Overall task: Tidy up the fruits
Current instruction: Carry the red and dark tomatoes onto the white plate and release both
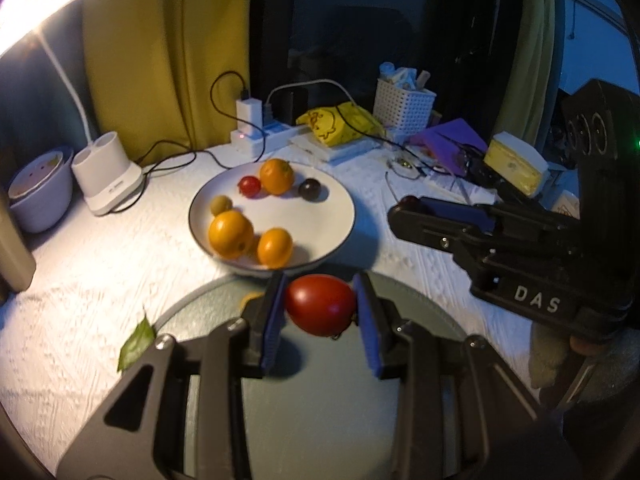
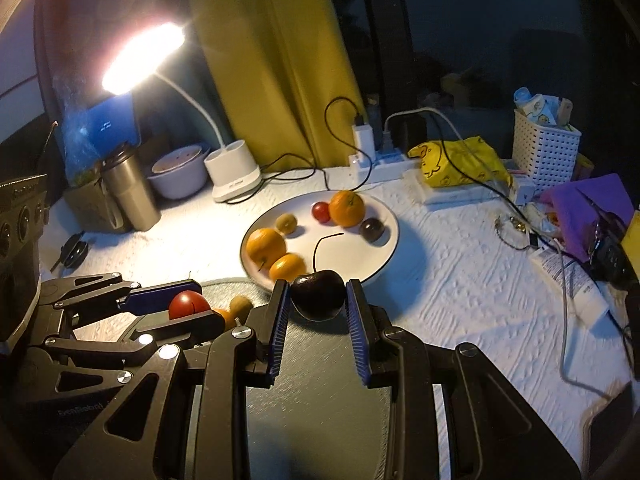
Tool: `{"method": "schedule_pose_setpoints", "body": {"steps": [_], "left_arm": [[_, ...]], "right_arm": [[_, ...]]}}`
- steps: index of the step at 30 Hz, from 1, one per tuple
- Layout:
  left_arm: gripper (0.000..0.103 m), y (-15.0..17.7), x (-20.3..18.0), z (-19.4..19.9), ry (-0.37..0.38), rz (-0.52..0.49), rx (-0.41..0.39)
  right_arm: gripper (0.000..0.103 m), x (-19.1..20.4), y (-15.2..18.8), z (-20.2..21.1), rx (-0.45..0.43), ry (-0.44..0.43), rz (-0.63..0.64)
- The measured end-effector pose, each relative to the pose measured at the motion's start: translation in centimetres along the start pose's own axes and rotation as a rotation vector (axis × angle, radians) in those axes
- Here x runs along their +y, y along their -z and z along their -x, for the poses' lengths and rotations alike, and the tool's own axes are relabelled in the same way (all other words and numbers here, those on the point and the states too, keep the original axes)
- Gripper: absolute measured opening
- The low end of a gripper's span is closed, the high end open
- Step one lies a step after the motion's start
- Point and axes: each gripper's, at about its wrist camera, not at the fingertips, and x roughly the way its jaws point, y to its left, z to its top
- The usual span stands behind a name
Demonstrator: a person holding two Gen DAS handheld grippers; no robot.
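My left gripper point(image 1: 320, 306) is shut on a red tomato point(image 1: 320, 304), held above a grey-green round plate point(image 1: 320, 420). My right gripper point(image 2: 318, 300) is shut on a dark cherry point(image 2: 318, 294) with a long stem, also over the grey plate point(image 2: 316, 420). A white plate point(image 1: 332, 216) behind holds oranges point(image 1: 231, 234), a small red tomato point(image 1: 250, 186), a kiwi berry point(image 1: 221, 203) and a dark fruit point(image 1: 310, 190). The right gripper point(image 1: 404, 210) shows in the left wrist view; the left gripper point(image 2: 188, 308) with the tomato point(image 2: 186, 304) shows in the right wrist view.
A desk lamp point(image 2: 236, 176), a lilac bowl point(image 2: 178, 176) and a steel tumbler point(image 2: 130, 196) stand at the back left. A power strip point(image 2: 384, 164), a yellow bag point(image 2: 460, 164), a white basket point(image 2: 546, 152) and cables clutter the back right. A green leaf point(image 1: 136, 344) lies on the white cloth.
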Motion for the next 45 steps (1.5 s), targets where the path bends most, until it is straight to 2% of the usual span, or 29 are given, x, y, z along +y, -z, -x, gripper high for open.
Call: {"method": "schedule_pose_setpoints", "body": {"steps": [14,26,39,41,45], "left_arm": [[0.035,-2.6,0.0,-4.8,0.011,-0.005,0.03],[0.035,-3.8,1.6,-9.0,0.009,0.017,0.071],[0.037,-4.6,2.5,-9.7,0.022,0.041,0.074],[0.038,-4.6,2.5,-9.4,0.021,0.042,0.067],[0.044,-4.6,2.6,-8.4,0.023,0.052,0.046]], "right_arm": [[0.031,-3.6,-1.5,-3.2,0.003,-0.002,-0.03],[0.031,-4.7,-2.2,-7.4,0.045,-0.025,-0.041],[0.031,-4.8,-2.1,-9.5,0.08,-0.005,-0.043],[0.037,-4.9,-2.1,-9.4,0.079,0.002,-0.044],[0.038,-4.8,-2.2,-8.9,0.073,0.01,-0.05]]}}
